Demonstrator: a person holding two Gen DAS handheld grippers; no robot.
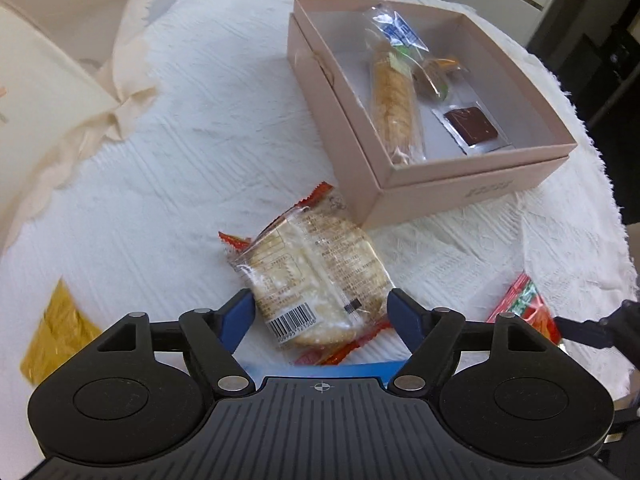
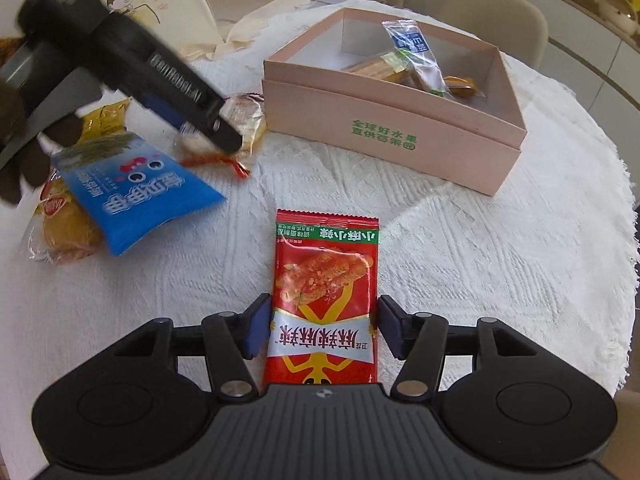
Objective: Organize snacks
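Bare white cloth on the desk [image 2: 460, 264] lies open between the red packet [image 2: 325, 292] and the pink box [image 2: 392, 128] (its top uncovered). At the left, the blue pouch [image 2: 132, 196] and yellow snacks [image 2: 64, 232] crowd the way.

On the cloth-covered table [image 2: 480, 264], the box [image 2: 400, 132] sits toward the far right, with 4 wrapped snacks inside. The rice cracker pack [image 1: 316, 272] lies just in front of the box's near-left corner, between the fingers of the left gripper [image 1: 320, 312]. The spicy snack packet [image 2: 326, 292] lies right of it, between the fingers of the right gripper [image 2: 322, 326]. A pouch [image 2: 136, 196] lies on a bread pack [image 2: 64, 232] at the left.
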